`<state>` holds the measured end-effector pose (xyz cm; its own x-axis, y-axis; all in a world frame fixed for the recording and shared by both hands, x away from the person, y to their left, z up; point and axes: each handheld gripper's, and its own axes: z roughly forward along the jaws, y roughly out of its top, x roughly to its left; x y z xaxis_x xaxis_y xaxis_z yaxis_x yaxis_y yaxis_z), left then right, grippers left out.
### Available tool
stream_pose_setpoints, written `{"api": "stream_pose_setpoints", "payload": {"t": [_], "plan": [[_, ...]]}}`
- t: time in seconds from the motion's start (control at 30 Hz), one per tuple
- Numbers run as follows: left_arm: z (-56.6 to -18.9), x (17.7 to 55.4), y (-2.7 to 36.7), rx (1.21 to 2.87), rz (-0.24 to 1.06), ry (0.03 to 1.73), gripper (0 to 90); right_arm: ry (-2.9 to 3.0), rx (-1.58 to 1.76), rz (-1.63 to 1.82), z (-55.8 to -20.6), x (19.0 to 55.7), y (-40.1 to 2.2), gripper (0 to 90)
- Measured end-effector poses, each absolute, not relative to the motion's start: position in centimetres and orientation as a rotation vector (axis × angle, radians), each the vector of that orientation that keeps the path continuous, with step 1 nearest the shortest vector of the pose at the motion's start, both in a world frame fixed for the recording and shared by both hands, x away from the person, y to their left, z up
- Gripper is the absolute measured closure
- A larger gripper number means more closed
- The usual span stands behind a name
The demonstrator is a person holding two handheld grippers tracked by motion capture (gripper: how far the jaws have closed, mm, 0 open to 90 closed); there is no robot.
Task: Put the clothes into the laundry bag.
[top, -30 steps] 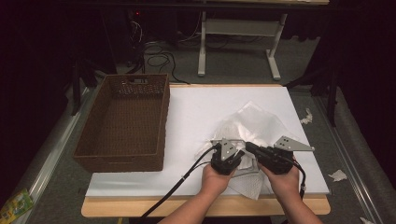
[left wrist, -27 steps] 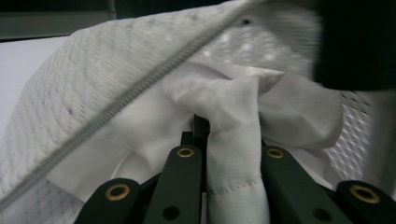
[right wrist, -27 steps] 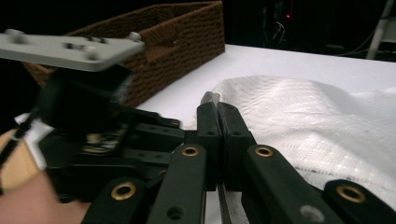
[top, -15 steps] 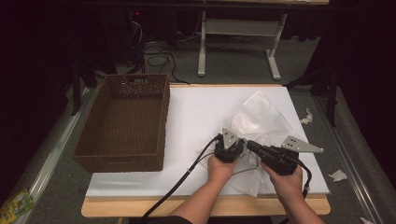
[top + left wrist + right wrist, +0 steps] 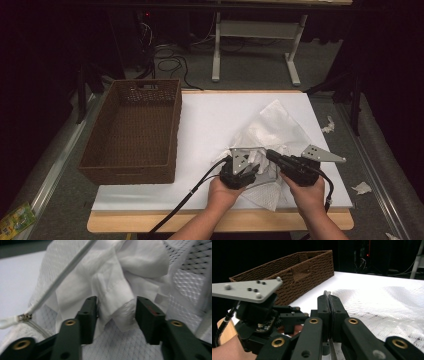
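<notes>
Jaws of left gripper [image 5: 116, 312] just opening around white cloth [image 5: 117, 302]; right gripper [image 5: 329, 301] clamped on mesh bag [image 5: 382, 307] edge.

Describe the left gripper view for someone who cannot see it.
Two black jaws stand apart around a bunched fold of white cloth poking from a white mesh bag. The bag's zipper pull lies at the left on the white table.

wicker basket [image 5: 132, 132] – table's left | paper scraps [image 5: 361, 188] – floor, right
</notes>
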<state>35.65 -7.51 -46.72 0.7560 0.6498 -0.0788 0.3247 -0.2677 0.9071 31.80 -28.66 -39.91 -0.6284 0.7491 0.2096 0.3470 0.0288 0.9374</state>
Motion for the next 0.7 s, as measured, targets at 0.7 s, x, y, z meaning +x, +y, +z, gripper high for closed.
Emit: {"api": "stream_pose_setpoints", "payload": {"t": [0.7], "plan": [[-46.6,39.0,-11.8,1.798,0.311,0.814,73.3,1.973,1.133,1.635,-40.2,31.9,-28.9,89.3]]}}
